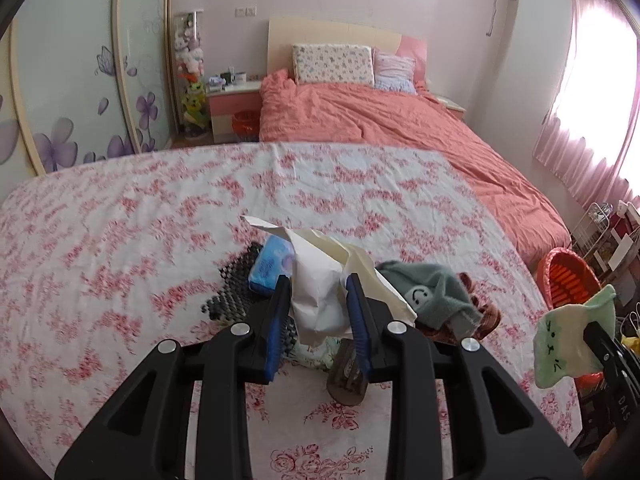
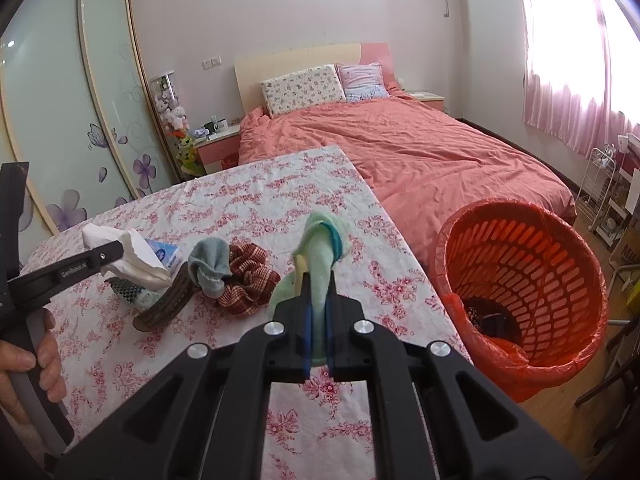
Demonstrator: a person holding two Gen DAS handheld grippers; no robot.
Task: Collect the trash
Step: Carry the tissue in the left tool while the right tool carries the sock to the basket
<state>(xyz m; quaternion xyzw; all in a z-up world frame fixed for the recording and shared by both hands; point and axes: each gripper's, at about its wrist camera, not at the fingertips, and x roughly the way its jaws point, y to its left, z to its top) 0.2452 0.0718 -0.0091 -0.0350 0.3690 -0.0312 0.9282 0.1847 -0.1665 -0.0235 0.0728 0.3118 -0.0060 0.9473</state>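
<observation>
The left gripper (image 1: 320, 312) is sitting nearest the lens, its blue pads pinching a crumpled sheet of white paper (image 1: 320, 280) that is filling the narrow gap between the jaws and spilling out above and to the right. The paper is hiding much of the small pile behind it on the flowered table (image 1: 120, 240): only a corner of a blue tissue pack (image 1: 270, 266) is showing, its print too small to read, and a black checked cloth (image 1: 230, 292) is poking out at the left. Beside these a grey sock (image 1: 432, 292) with a smiley face is lying over a red plaid scrunchie (image 2: 248, 280), all near the table's right edge. The right gripper (image 2: 318, 320) is clamping a pale green sock (image 2: 320, 256) between closed jaws, above the same edge. An orange basket (image 2: 520, 280) lined with a red bag is standing on the floor just off that edge, something dark lying at its bottom. A hand (image 2: 28, 360) is gripping the left tool's handle, partly cut off; "GenRobot" is reading faintly along its finger.
</observation>
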